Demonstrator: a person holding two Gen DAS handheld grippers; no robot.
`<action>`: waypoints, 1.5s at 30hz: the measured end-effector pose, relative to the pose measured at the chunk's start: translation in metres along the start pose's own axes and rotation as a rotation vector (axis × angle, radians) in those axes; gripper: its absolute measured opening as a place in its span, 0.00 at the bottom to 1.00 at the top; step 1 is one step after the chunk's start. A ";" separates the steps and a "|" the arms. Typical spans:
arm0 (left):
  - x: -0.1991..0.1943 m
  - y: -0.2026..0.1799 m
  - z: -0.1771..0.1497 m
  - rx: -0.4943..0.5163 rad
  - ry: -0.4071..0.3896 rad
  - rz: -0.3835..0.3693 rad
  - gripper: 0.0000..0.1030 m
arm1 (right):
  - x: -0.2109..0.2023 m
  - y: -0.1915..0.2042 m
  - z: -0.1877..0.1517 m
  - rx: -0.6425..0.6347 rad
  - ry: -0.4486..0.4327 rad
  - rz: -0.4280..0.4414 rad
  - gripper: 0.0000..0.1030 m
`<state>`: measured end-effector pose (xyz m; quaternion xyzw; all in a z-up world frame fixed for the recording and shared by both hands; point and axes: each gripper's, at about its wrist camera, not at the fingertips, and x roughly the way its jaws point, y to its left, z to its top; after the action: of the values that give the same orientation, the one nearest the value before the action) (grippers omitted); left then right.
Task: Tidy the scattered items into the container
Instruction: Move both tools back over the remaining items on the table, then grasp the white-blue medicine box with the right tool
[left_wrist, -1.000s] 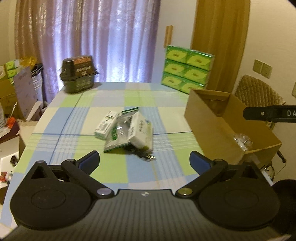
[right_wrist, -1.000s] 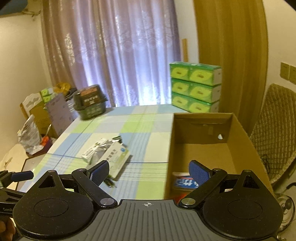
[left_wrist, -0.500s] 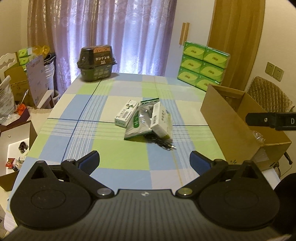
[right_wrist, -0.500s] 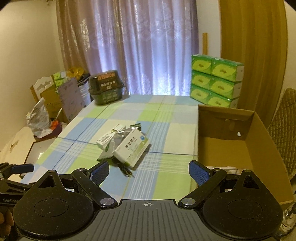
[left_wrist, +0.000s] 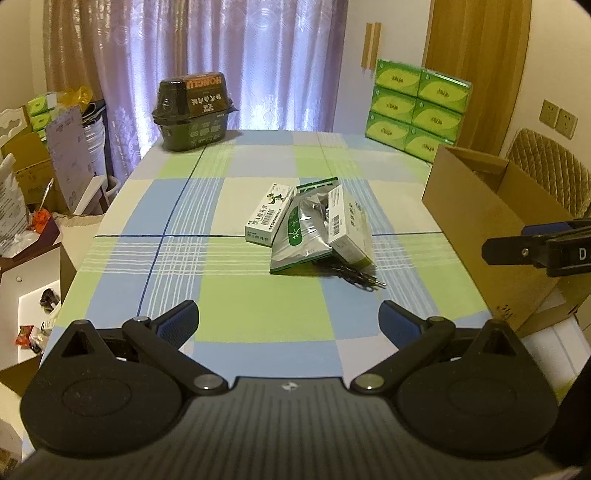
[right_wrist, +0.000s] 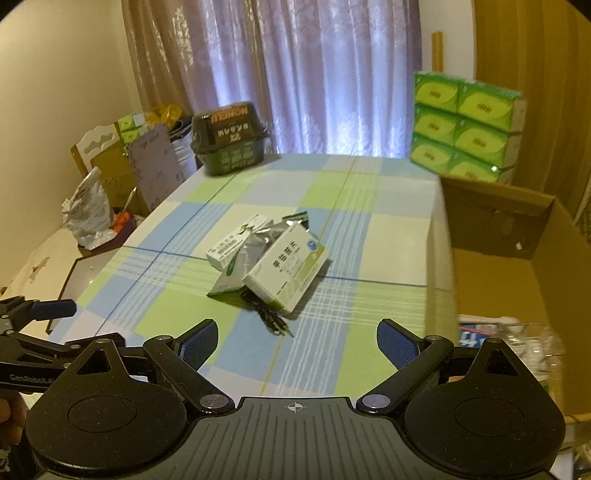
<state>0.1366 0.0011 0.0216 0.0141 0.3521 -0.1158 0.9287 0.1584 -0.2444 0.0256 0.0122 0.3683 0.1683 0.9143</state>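
Note:
A small pile lies mid-table: a long white box (left_wrist: 269, 214) (right_wrist: 236, 243), a silver and green pouch (left_wrist: 301, 236) (right_wrist: 242, 264), a larger white and green box (left_wrist: 349, 227) (right_wrist: 288, 267) leaning on the pouch, and a black cable (left_wrist: 351, 273) (right_wrist: 271, 319) in front. The open cardboard box (left_wrist: 491, 218) (right_wrist: 491, 229) stands at the table's right edge with a blue-labelled pack (right_wrist: 471, 336) and clear wrapping inside. My left gripper (left_wrist: 288, 323) is open above the near table edge, short of the pile. My right gripper (right_wrist: 295, 341) is open too, beside the cardboard box.
A dark green container (left_wrist: 194, 110) (right_wrist: 231, 138) stands at the table's far left. Stacked green tissue packs (left_wrist: 417, 107) (right_wrist: 467, 125) sit at the far right. A wicker chair (left_wrist: 546, 173) is behind the box. Clutter and bags (left_wrist: 22, 206) fill the floor left of the checked tablecloth (left_wrist: 258, 302).
Both grippers have pulled back and swung left, away from the cardboard box. The pile now sits nearer the middle of each view. Both stay open.

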 end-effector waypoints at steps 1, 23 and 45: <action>0.005 0.001 0.001 0.006 0.004 -0.003 0.99 | 0.007 0.000 0.001 0.006 0.010 0.010 0.95; 0.135 0.019 0.015 0.175 0.038 -0.063 0.99 | 0.148 -0.038 0.037 0.239 0.109 0.127 0.95; 0.173 0.030 0.020 0.068 -0.040 -0.186 0.99 | 0.202 -0.071 0.050 0.474 0.172 0.193 0.95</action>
<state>0.2817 -0.0069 -0.0786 0.0107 0.3289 -0.2135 0.9198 0.3493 -0.2423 -0.0835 0.2468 0.4711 0.1643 0.8308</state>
